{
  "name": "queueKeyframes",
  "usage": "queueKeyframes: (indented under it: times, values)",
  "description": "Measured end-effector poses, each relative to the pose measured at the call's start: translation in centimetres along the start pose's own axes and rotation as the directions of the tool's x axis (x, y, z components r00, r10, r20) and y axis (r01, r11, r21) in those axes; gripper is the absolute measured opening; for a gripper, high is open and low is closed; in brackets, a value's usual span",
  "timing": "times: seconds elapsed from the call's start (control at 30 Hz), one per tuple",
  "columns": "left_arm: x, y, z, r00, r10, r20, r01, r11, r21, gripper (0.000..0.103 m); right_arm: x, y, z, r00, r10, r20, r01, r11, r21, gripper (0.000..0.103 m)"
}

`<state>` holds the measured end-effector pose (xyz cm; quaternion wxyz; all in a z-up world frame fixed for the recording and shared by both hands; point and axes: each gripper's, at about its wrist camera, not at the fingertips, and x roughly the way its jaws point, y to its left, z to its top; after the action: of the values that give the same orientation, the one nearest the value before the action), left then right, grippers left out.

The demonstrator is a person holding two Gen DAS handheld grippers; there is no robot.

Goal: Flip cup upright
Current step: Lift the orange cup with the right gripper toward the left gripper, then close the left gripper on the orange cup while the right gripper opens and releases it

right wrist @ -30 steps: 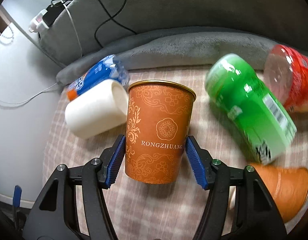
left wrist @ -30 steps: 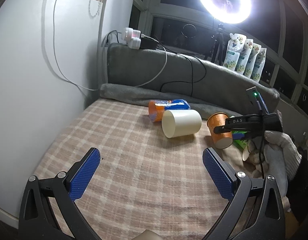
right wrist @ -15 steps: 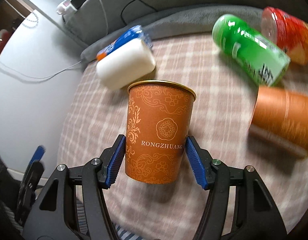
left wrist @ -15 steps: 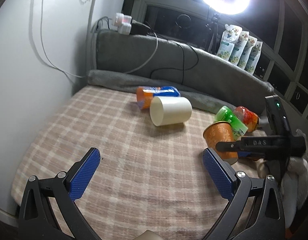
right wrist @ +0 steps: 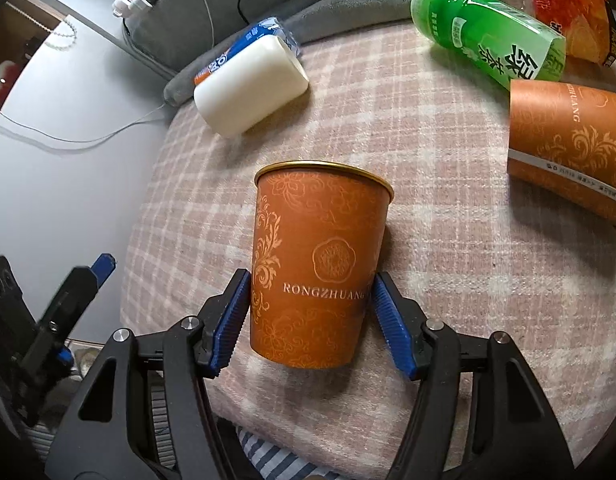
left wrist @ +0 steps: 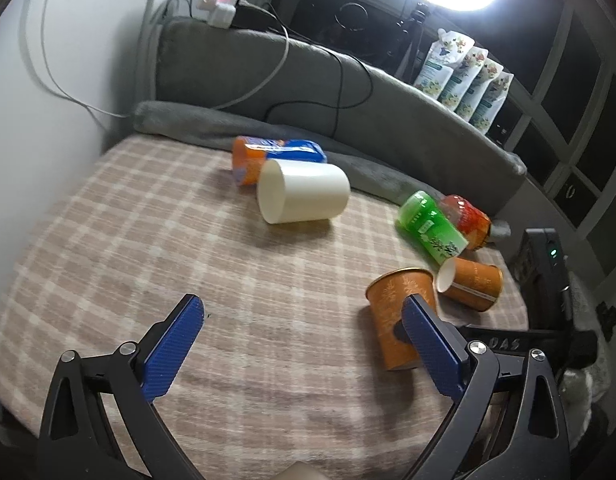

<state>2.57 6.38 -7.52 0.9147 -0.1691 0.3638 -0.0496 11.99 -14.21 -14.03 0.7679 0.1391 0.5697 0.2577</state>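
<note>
The orange paper cup [right wrist: 322,266] sits between the jaws of the right gripper [right wrist: 310,310], gripped low on its wall, long axis running toward 12 o'clock – rim up, base at or just above the plaid blanket [right wrist: 448,160] of the bed; contact is unclear. The left gripper [left wrist: 303,344] hangs wide and empty, the cup at its 3 o'clock – the right is plainly nearer

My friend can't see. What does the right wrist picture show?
The right claw holds an upright orange cup just above a checked blanket. Behind it lie a white cup, a green bottle and another orange cup, all on their sides.
</note>
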Motion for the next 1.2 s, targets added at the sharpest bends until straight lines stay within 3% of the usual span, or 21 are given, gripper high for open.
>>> queueKeyframes:
  times: [0.13,0.33,0.43,0.6,0.77,0.97,1.2]
  values:
    - [1.0,0.0,0.4,0.997,-0.055,-0.048,0.053,0.998,-0.034,0.099,-1.0,0.1,-0.3,0.998,-0.018,0.059,0.019,1.0,-0.02,0.076]
    - [2.7,-0.6,0.9,0.987,-0.116,-0.109,0.111,0.992,-0.053,0.097,-4.2,0.0,-0.5,0.986,-0.044,0.158,0.05,0.998,-0.04,0.076]
    - [3.6,-1.5,1.0,0.977,-0.156,-0.143,0.151,0.987,-0.047,0.097,-6.6,-0.2,-0.9,0.969,-0.072,0.238,0.085,0.995,-0.043,0.077]
    - [5.5,-2.6,1.6,0.946,-0.238,-0.221,0.227,0.971,-0.073,0.097,-10.9,-0.8,-1.6,0.918,-0.149,0.369,0.173,0.984,-0.033,0.079]
    - [7.5,-3.7,2.0,0.914,-0.282,-0.292,0.267,0.959,-0.094,0.096,-13.9,-2.0,-3.1,0.87,-0.214,0.445,0.238,0.971,0.001,0.082]
    - [9.9,-4.6,2.0,0.873,-0.308,-0.377,0.29,0.951,-0.106,0.096,-15.5,-3.9,-4.6,0.85,-0.247,0.465,0.25,0.967,0.056,0.082]
    - [12.3,-5.1,1.5,0.851,-0.289,-0.439,0.271,0.957,-0.104,0.094,-15.8,-5.7,-5.9,0.844,-0.272,0.463,0.251,0.962,0.108,0.082]
